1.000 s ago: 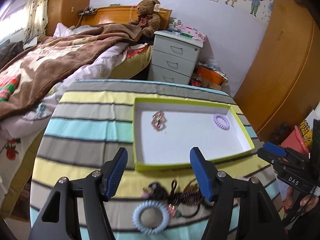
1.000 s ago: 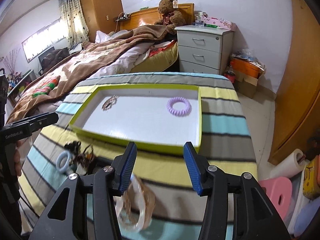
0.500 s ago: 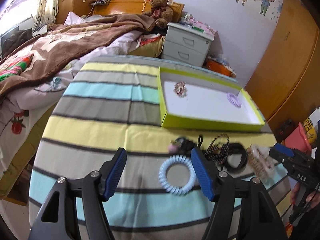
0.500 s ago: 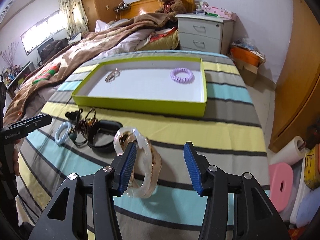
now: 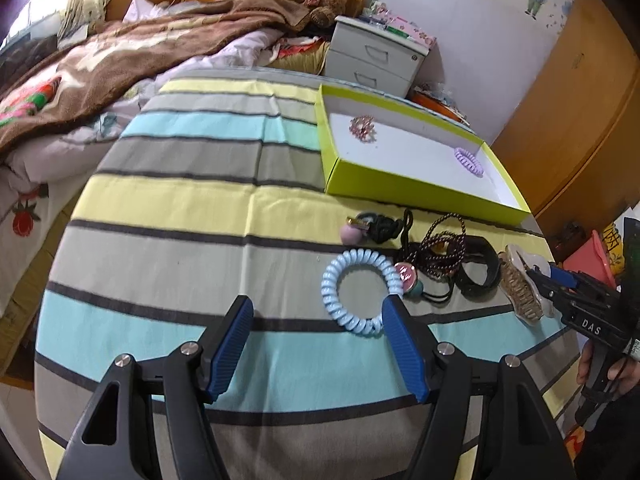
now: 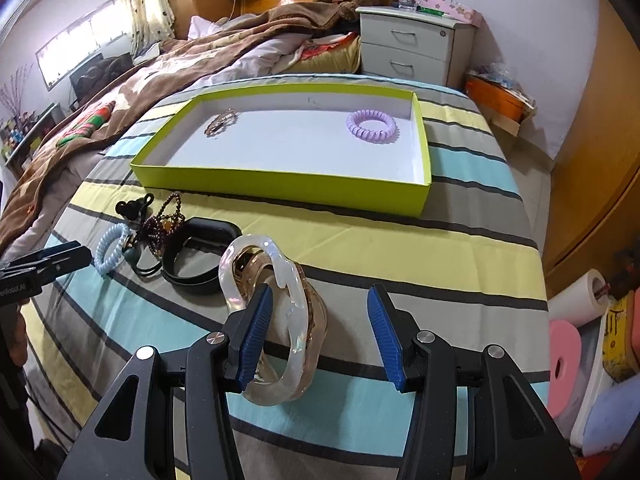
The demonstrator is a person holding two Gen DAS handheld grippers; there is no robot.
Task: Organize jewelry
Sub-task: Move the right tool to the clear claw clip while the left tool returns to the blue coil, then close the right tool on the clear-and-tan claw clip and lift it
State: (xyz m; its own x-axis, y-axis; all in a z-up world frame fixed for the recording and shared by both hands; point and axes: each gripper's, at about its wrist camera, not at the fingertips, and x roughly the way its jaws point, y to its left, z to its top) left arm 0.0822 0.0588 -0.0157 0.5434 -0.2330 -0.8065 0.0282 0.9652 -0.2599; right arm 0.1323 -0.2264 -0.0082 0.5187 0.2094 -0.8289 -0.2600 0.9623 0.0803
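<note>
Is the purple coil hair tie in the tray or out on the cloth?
In the tray. The purple coil hair tie lies flat on the white floor of the green tray, near its right wall.

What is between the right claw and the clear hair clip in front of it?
Nothing visible. The right claw is open, its left finger already alongside the clear hair clip on the striped cloth.
</note>
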